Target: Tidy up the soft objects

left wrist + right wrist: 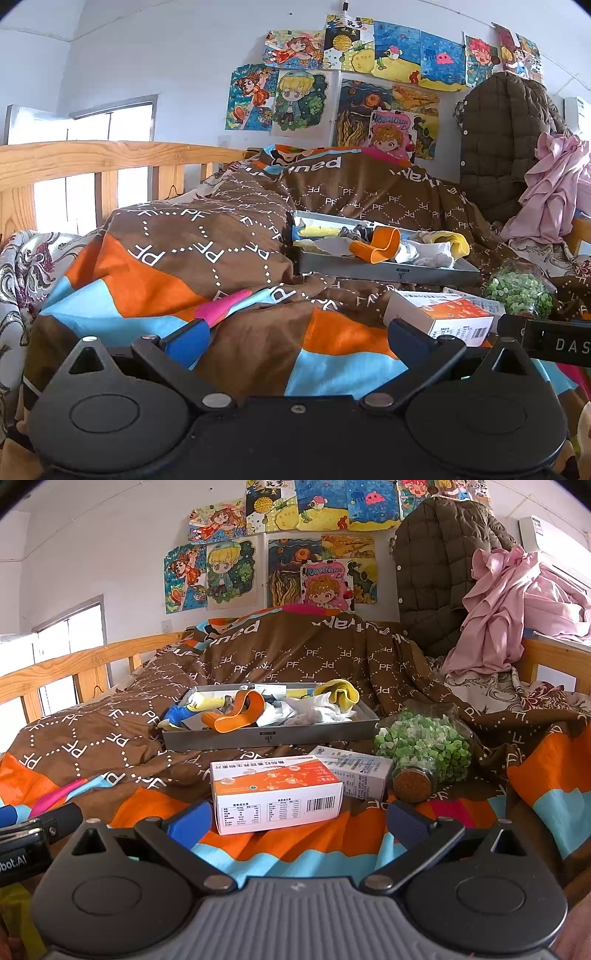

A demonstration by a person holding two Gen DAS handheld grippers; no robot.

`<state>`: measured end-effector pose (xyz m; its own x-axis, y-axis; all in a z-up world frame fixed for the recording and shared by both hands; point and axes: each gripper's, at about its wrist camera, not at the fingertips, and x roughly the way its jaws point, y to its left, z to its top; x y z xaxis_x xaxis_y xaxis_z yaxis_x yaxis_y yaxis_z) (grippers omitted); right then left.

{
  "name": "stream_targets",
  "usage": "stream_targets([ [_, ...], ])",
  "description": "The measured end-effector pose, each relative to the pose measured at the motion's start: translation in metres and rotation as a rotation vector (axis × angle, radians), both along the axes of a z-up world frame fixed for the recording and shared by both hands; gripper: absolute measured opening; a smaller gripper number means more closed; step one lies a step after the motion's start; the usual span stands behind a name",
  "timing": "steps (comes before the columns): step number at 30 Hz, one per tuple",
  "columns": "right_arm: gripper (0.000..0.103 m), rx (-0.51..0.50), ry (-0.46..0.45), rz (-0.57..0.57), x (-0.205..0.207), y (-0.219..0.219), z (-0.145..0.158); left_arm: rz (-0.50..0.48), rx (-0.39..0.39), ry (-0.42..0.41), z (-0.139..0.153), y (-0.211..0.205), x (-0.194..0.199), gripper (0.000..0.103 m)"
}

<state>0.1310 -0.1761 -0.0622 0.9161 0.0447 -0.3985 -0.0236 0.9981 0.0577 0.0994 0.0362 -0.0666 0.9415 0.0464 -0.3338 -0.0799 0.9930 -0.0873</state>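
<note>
A grey metal tray (pixel 273 736) lies on the quilt and holds soft items: an orange band (pixel 236 716), a yellow cloth (pixel 345 694), white cloths (pixel 317 710) and a blue and yellow piece (pixel 184 710). The tray also shows in the left wrist view (pixel 388 271) with the orange band (pixel 380 245). My left gripper (pixel 299 341) is open and empty, low over the quilt, well short of the tray. My right gripper (pixel 295 821) is open and empty, with an orange and white box (pixel 277 794) lying just beyond the gap between its fingertips.
A brown, orange and blue quilt (pixel 110 738) covers the bed. A second white box (pixel 354 771) and a corked jar of green pieces (pixel 424 753) lie right of the orange box. A wooden rail (pixel 92 162) runs left. A brown coat (pixel 439 572) and pink clothes (pixel 509 609) pile at right.
</note>
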Motion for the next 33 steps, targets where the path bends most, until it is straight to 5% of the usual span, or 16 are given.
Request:
stream_targets([
  [33, 0.103, 0.006, 0.009, 0.002, 0.0001, 0.0002, 0.0002, 0.0, -0.006, 0.004, -0.0002, 0.0009, 0.0001, 0.102],
])
